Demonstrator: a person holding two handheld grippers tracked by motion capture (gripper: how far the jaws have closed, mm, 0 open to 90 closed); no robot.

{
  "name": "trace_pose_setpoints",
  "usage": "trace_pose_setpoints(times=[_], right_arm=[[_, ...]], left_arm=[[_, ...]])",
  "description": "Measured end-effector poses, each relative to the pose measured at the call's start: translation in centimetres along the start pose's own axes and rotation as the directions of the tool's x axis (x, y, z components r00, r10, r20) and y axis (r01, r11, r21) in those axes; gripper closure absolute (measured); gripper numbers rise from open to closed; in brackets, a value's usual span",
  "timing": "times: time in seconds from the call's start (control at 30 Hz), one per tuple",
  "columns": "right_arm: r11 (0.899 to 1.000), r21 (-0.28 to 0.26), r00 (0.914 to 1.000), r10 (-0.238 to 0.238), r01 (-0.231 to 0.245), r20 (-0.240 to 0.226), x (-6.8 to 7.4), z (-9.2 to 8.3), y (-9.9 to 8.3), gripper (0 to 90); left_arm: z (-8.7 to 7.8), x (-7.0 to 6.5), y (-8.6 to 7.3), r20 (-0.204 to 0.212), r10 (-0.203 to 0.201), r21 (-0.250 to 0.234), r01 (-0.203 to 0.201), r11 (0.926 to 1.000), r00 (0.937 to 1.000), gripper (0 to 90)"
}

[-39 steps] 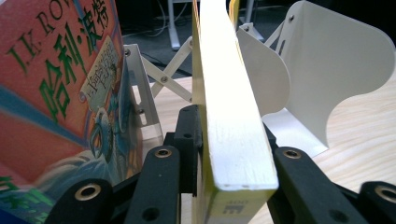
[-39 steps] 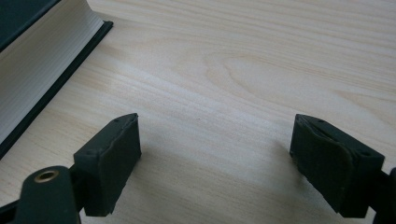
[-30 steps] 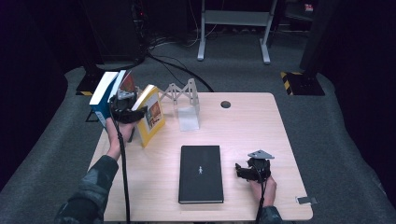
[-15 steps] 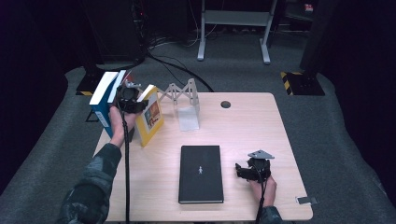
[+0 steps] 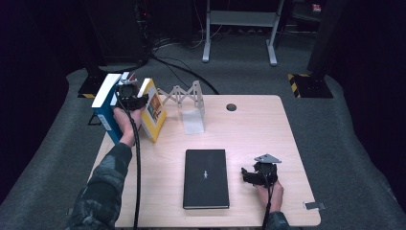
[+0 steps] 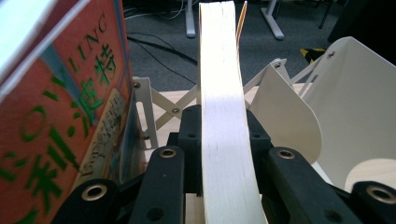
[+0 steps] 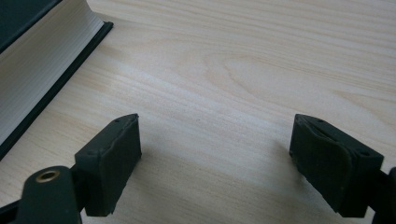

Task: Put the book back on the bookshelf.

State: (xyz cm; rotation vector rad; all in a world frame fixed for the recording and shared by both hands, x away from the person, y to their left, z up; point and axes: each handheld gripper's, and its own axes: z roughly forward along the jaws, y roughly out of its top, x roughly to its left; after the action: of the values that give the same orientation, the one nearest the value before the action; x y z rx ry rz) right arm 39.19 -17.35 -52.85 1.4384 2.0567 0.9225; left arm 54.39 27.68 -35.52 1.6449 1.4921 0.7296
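Observation:
A yellow book (image 5: pixel 154 111) stands on edge at the table's far left, leaning a little. My left gripper (image 5: pixel 140 100) is shut on it. In the left gripper view both jaws of that gripper (image 6: pixel 219 144) press the cream page block of the yellow book (image 6: pixel 218 84). A blue book (image 5: pixel 106 109) stands beside it on the left; its orange cover (image 6: pixel 60 107) is close on that side. A black book (image 5: pixel 206 178) lies flat in the middle. My right gripper (image 5: pixel 247 175) rests open to its right; the jaws of the right gripper (image 7: pixel 215 154) stand wide over bare wood.
A white scissor-type book rack (image 5: pixel 184 95) with curved end plates (image 6: pixel 355 102) stands just right of the yellow book. The black book's page edge (image 7: pixel 37 60) lies left of the right jaws. A round cable hole (image 5: pixel 231 107) is in the wooden table (image 5: pixel 268 134).
My left gripper has moved a little away from me with the yellow book, which now stands more upright beside the blue book. The right gripper has kept still.

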Motion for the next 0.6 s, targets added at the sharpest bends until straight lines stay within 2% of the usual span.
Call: trace_pose_setpoints(times=[0.1,0.27,0.43,0.5,0.6], right_arm=[[1.000,0.000,1.0000,-0.001,0.001,-0.001,0.0,0.0,0.0,16.0],[1.000,0.000,1.0000,0.001,-0.001,-0.001,0.0,0.0,0.0,16.1],[1.000,-0.001,1.0000,0.000,0.000,-0.002,0.0,0.0,0.0,16.1],[1.000,0.000,1.0000,0.001,-0.001,-0.001,0.0,0.0,0.0,16.1],[1.000,-0.001,1.0000,0.002,-0.002,-0.001,0.0,0.0,0.0,16.1]], left_arm=[[0.6,-0.1,0.1,-0.015,-0.010,0.000,0.010,1.0000,0.9998,75.4],[1.3,0.0,0.5,-0.044,-0.059,-0.015,0.059,0.9982,0.9973,75.3],[2.0,0.3,0.8,-0.078,-0.069,-0.009,0.069,0.9976,0.9945,75.2],[2.0,0.4,0.8,-0.096,-0.066,-0.005,0.066,0.9978,0.9932,74.7],[1.9,0.3,0.8,-0.118,-0.035,0.011,0.037,0.9993,0.9924,70.4]])
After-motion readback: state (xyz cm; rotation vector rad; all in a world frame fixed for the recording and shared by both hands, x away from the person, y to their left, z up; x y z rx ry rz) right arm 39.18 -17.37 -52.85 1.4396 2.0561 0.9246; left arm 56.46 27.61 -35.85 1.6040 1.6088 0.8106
